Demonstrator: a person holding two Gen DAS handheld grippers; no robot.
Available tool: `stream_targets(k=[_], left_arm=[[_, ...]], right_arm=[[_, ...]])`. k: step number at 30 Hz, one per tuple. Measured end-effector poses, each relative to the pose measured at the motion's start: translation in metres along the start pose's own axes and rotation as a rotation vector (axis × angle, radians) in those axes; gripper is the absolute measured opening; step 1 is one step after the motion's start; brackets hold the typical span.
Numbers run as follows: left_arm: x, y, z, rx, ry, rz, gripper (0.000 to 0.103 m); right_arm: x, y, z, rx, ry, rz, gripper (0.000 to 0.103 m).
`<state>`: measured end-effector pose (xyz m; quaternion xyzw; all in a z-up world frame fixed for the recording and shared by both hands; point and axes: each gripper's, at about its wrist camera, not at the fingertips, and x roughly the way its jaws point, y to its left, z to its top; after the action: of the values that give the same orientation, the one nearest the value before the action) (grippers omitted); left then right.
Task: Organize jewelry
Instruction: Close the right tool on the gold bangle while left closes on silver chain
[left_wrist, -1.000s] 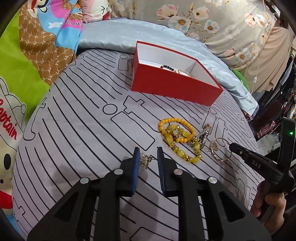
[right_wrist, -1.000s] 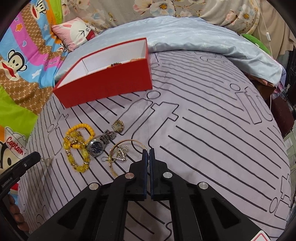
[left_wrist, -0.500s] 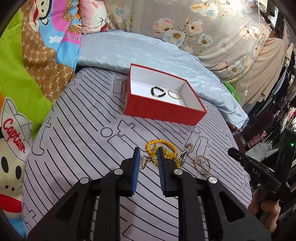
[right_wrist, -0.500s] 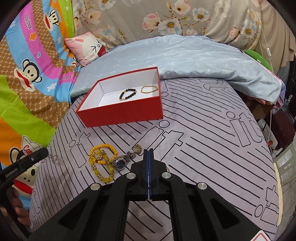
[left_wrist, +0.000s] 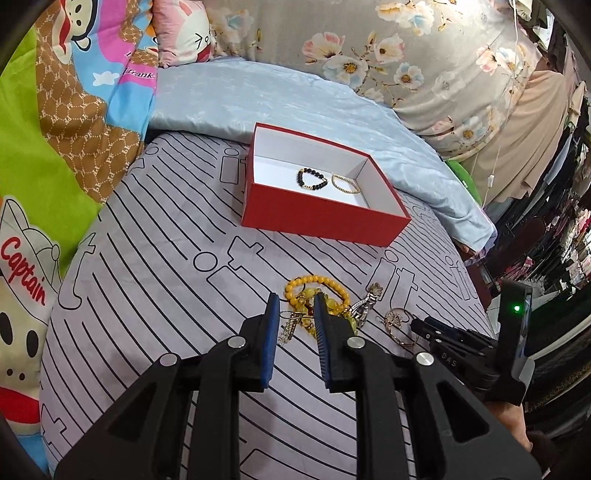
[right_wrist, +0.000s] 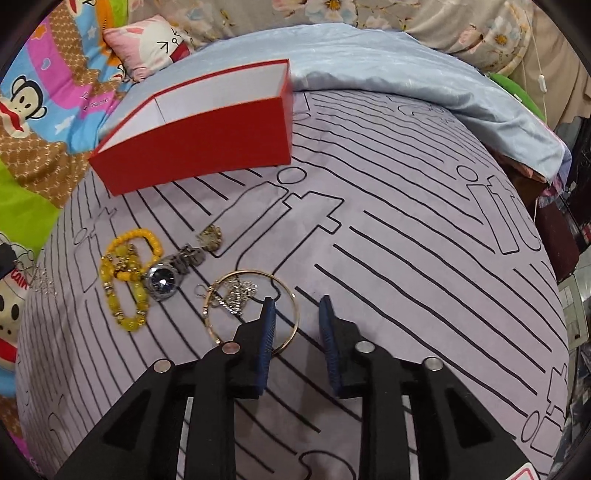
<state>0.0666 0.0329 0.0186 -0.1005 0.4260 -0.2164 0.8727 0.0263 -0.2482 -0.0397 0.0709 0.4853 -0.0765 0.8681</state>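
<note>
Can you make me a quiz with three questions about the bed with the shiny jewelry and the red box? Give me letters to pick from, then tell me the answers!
1. Where is the watch?
A. inside the box
B. on the striped sheet beside the yellow beads
C. on the pink pillow

2. How many bracelets lie inside the red box?
A. none
B. two
C. five

3. What is in the left gripper?
A. a small gold trinket hanging between the pads
B. the watch
C. nothing at all

Answers:
1. B, the watch lies on the striped sheet right next to the yellow bead bracelets.
2. B, the left wrist view shows a dark bead bracelet and a thin gold bracelet on the white floor of the box.
3. A, a little gold trinket dangles between the blue pads.
</note>
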Motion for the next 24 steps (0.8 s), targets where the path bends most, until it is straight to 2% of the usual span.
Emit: stream_targets(k=[1,2,3,9,17,24], left_arm=[[0.001,0.000,-0.001,0.000,0.004,-0.001,0.018],[0.003,0.000,-0.001,0.000,0.006,0.000,0.018],[0.004,0.000,-0.002,-0.001,0.009,0.003,0.018],[0.007,0.000,-0.001,-0.007,0.013,0.000,0.018],[-0.001,-0.001,0.007,-0.005,-0.006,-0.011,0.018],[-0.010,-0.011,0.036,0.018,-0.041,-0.028,0.018]], right_arm=[[0.000,-0.001,-0.001,-0.005,-0.005,-0.003,0.016],[0.001,0.000,0.000,-0.013,-0.006,-0.011,0.004],[0.002,0.001,0.000,-0.019,-0.004,-0.006,0.002],[-0.008,0.003,0.004,0.011,-0.023,0.039,0.001],[-0.055,0.015,0.021,-0.005,-0.126,0.080,0.002],[-0.090,0.023,0.051,-0.017,-0.204,0.143,0.002]])
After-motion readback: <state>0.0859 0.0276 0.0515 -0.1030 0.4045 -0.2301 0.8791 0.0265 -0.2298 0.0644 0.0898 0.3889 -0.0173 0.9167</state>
